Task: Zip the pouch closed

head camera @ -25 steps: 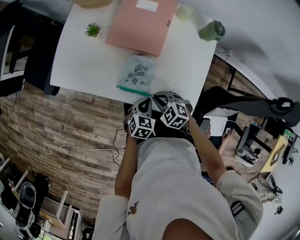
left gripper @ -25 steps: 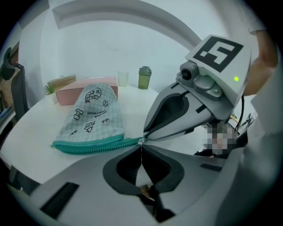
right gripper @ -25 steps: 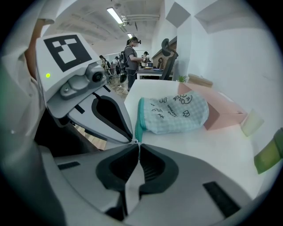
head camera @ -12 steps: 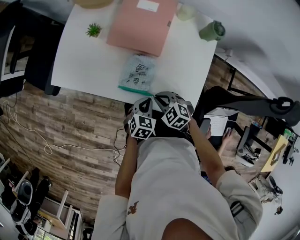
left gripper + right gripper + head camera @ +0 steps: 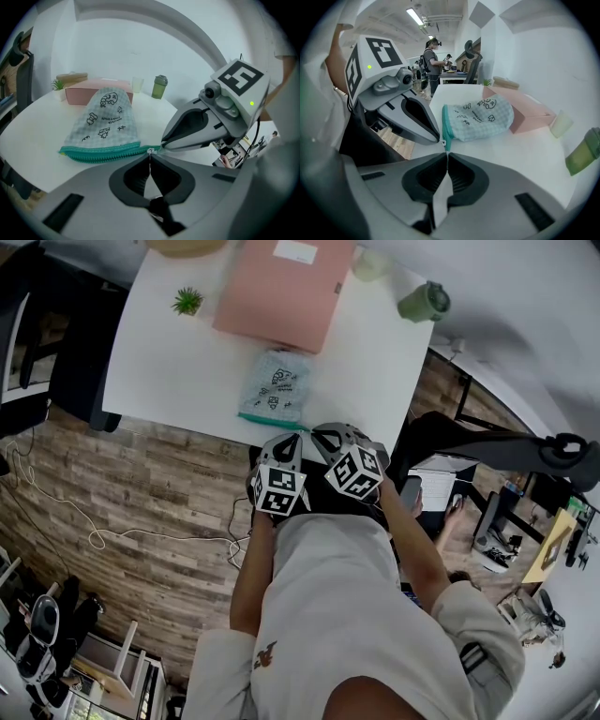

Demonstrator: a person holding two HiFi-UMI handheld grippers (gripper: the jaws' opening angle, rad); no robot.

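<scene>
A pale green checked pouch (image 5: pixel 274 382) with small drawings lies on the white table (image 5: pixel 178 371) near its front edge. Its teal zipper (image 5: pixel 101 153) faces me and looks drawn together along its length. The small metal pull (image 5: pixel 151 151) sits at the zipper's right end. My left gripper (image 5: pixel 150 157) is shut, its tips just short of that pull, with nothing seen between them. My right gripper (image 5: pixel 446 153) is shut too, close beside the left gripper and pointing at the same zipper end (image 5: pixel 446 142). In the head view both grippers (image 5: pixel 289 442) (image 5: pixel 330 434) hang at the table's front edge.
Behind the pouch lies a pink box (image 5: pixel 281 287). A small potted plant (image 5: pixel 186 300) stands at the back left, a green bottle (image 5: pixel 424 302) and a pale cup (image 5: pixel 370 263) at the back right. A black chair (image 5: pixel 56 352) stands left of the table.
The left gripper has rolled a little about its own axis. Both hands stay where they were, and the pouch has not moved.
</scene>
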